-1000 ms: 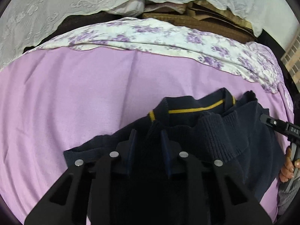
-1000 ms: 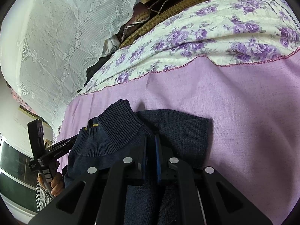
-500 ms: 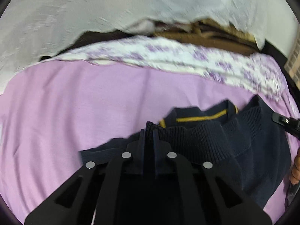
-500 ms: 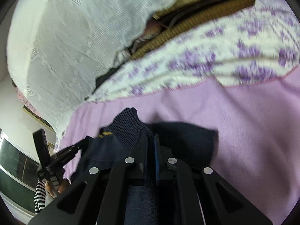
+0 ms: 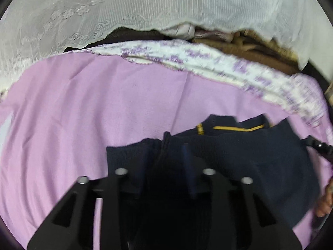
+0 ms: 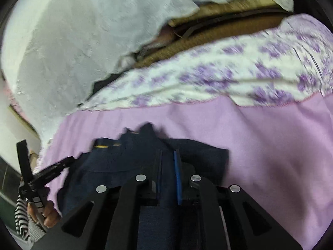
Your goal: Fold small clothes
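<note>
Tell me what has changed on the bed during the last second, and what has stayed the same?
The left tongs, which had closed on the ribbed hem of the navy sweater, are opening again, the knit still between them. The right tongs also begin to open, with fabric between them. The sweater's folded edge has moved nearer the yellow-striped collar. The pink sheet and floral quilt lie unchanged.

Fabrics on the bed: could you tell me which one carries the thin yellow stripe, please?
The navy knitted sweater near the fingers; its collar has a yellow stripe. The lilac sheet is plain, the quilt purple-flowered.

tongs (image 6: 167, 173): black, silver screws; blue pads; sleeve (image 6: 20, 218): striped
</note>
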